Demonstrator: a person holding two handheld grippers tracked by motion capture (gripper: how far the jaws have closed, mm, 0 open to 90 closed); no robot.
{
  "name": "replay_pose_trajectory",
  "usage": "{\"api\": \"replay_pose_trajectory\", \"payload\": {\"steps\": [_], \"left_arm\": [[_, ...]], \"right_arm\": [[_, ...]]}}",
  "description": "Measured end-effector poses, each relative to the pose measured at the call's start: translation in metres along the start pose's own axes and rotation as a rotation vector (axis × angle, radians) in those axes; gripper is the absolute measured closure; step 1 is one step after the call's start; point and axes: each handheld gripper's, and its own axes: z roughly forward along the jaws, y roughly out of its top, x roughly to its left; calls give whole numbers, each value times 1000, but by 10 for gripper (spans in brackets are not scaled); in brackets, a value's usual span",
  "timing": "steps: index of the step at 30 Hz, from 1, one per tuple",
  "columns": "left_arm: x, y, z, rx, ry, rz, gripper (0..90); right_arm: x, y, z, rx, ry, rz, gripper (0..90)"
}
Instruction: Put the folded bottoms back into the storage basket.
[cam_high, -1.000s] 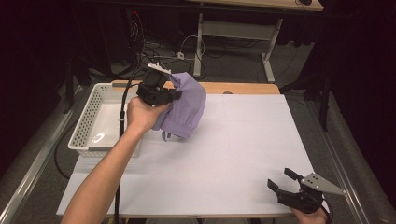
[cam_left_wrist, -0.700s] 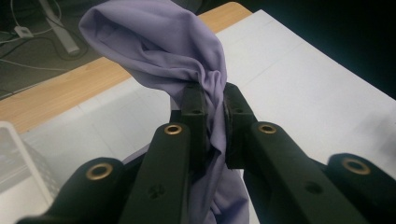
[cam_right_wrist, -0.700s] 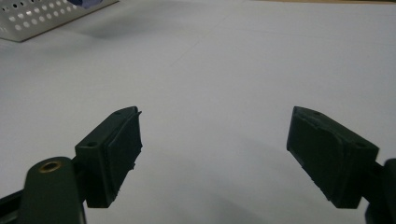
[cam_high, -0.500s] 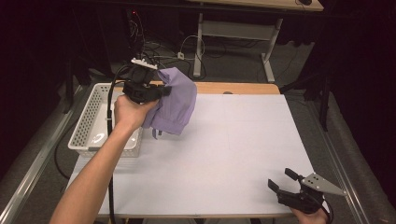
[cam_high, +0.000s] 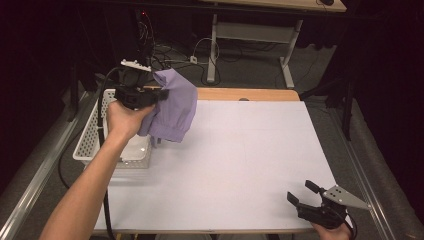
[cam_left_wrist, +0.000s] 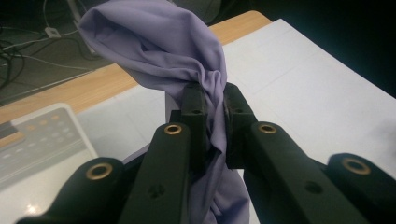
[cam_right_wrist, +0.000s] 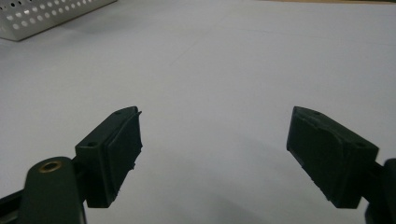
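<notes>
A purple cloth (cam_high: 175, 107) hangs bunched in the air at the table's left edge, beside the white basket (cam_high: 90, 142). My left gripper (cam_high: 159, 95) is shut on it, held up by a bare arm. In the left gripper view the cloth (cam_left_wrist: 177, 51) is pinched between the two black jaws of the left gripper (cam_left_wrist: 213, 116) and drapes down past them. My right gripper (cam_high: 300, 192) rests near the table's front right corner, open. In its own view the right gripper (cam_right_wrist: 212, 154) has nothing between its fingers above the white tabletop.
The white perforated basket sits at the left edge of the white table (cam_high: 240, 150); its corner (cam_right_wrist: 42, 18) shows in the right gripper view. A wooden strip (cam_high: 245, 94) runs along the table's far edge. Cables and a desk frame stand behind on the dark floor.
My left gripper has carried the purple cloth leftward, from over the table toward the basket. The right gripper has stayed still and open.
</notes>
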Motion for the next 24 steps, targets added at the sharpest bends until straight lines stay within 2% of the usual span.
{"api": "replay_pose_trajectory", "payload": {"steps": [3, 14, 24], "left_arm": [[6, -3, -4, -7, 0, -18, 802], [21, -12, -22, -23, 24, -46, 803], [35, -17, -32, -13, 70, -76, 803]], "right_arm": [[0, 0, 0, 2, 0, 1, 188], [1, 0, 1, 4, 1, -2, 189], [1, 0, 0, 4, -1, 0, 190]]}}
